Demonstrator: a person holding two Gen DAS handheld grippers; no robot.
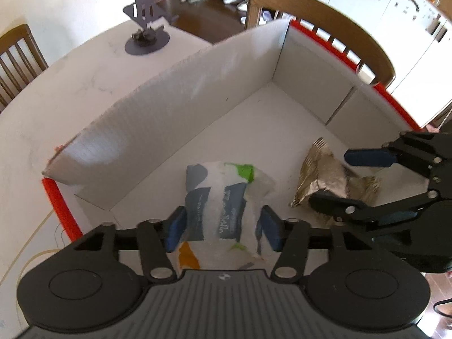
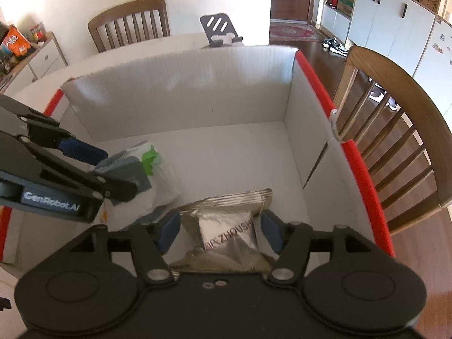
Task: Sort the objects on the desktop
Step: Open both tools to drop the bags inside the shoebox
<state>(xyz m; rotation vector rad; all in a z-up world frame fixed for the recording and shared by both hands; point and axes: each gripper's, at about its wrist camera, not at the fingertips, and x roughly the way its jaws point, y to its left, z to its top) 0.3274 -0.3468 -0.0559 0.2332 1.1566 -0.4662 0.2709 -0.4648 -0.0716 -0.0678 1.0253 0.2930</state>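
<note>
My left gripper (image 2: 118, 166) body reads "GenRobot.AI", white letters. Silver foil packet (image 2: 226, 226) under my right gripper (image 2: 220, 231) shows partial "ZHOUSH". Print on white-blue bag (image 1: 220, 197) too blurred to read.

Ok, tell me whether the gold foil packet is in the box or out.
In. The gold foil packet lies on the floor of the red-rimmed box, between the right gripper's open fingers.

Wooden slat-back chairs (image 2: 128, 22) ring a pale table (image 1: 84, 73); dark wood floor (image 2: 316, 48), white cabinets (image 2: 392, 19) behind.
</note>
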